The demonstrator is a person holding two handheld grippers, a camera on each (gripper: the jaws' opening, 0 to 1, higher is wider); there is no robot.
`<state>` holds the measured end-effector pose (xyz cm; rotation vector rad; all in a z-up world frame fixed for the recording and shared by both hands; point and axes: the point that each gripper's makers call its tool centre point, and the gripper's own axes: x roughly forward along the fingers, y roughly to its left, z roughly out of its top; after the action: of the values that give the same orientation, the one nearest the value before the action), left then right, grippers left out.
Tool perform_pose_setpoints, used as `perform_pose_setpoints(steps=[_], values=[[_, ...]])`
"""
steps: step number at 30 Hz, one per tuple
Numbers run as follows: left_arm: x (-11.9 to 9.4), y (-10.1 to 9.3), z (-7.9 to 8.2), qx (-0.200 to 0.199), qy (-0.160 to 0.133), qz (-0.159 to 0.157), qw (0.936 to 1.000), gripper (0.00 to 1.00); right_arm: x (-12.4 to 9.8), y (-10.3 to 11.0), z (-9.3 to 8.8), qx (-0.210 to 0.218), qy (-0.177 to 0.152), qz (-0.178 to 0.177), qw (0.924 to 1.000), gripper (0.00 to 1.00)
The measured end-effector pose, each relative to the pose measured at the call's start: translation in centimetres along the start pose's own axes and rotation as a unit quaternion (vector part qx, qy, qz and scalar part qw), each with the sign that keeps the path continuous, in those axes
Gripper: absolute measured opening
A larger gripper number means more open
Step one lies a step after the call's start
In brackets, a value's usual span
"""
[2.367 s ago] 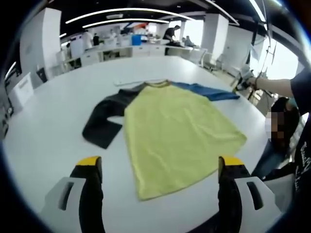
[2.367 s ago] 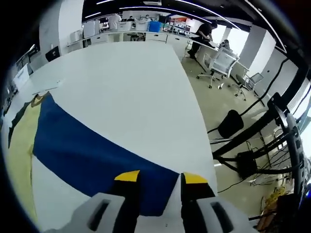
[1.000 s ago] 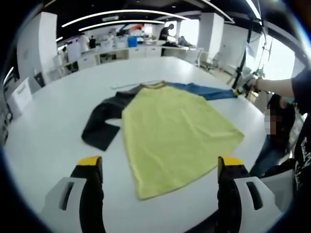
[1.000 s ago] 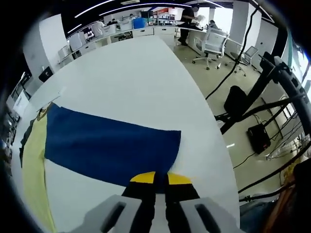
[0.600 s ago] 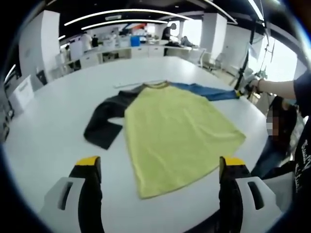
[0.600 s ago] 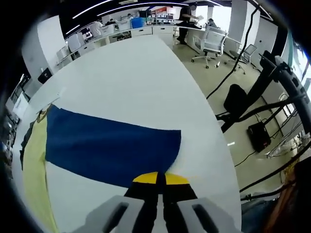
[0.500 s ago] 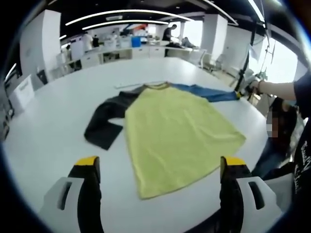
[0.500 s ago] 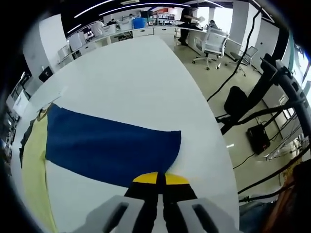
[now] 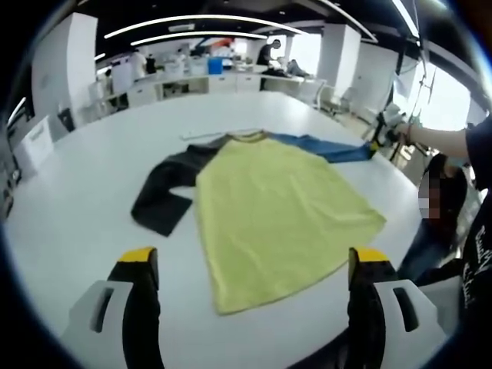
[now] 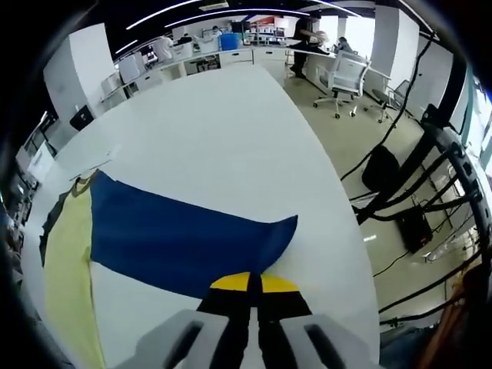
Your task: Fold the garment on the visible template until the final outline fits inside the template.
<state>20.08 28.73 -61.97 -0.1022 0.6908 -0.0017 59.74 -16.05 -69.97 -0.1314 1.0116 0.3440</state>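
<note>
We have the garment point(image 9: 277, 215) spread flat on the white table point(image 9: 77, 207): a yellow body in the middle, a dark sleeve point(image 9: 165, 196) out to one side and a blue sleeve point(image 10: 184, 238) out to the other. No marked template outline is clear to us on the table, so we cannot tell how the shirt sits against it.

Our right hand-held gripper point(image 10: 251, 283) has its yellow-tipped jaws pressed together on the cuff edge of the blue sleeve, near the table's far edge. In the left gripper view we see that same tool point(image 9: 382, 132) at the sleeve's end, held by a person's arm. Our left hand-held gripper point(image 9: 250, 265) is spread wide, hovering just short of the hem and touching nothing.

We judge this to be the first fold, with the sleeve just taken up. Next we should lift the cuff and carry it across onto the yellow body, keeping the cloth smooth. The dark sleeve should follow in the same way.
</note>
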Motion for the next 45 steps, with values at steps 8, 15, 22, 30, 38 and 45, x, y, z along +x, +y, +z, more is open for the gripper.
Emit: perform_pose_setpoints(steps=[8,15,22,30,38,45], values=[[0.0,-0.2,0.1,0.002,-0.002,-0.008,1.0,0.99,-1.2,2.8,2.0,-0.024,-0.016,0.028,0.9992,0.0],[-0.1,-0.7,0.7,0.002,-0.009,-0.017,0.9998,0.99,-3.3,6.4,2.7,-0.035,-0.028,0.046,0.998,0.0],[-0.2,-0.9,0.5,0.004,-0.005,-0.024,0.9997,0.99,-4.5,9.8,4.0,-0.06,-0.036,0.068,0.9952,0.0],[-0.3,-1.2,0.2,0.006,-0.002,-0.032,0.9995,0.99,-4.8,13.3,5.0,-0.086,-0.037,0.09,0.9915,0.0],[-0.6,-1.1,0.3,0.008,-0.005,-0.032,0.9994,0.99,-4.5,16.8,5.6,-0.115,-0.033,0.113,0.9863,0.0],[-0.7,-0.9,0.0,0.007,-0.006,-0.031,0.9995,0.99,-4.0,19.7,5.6,-0.131,-0.03,0.129,0.9824,0.0]])
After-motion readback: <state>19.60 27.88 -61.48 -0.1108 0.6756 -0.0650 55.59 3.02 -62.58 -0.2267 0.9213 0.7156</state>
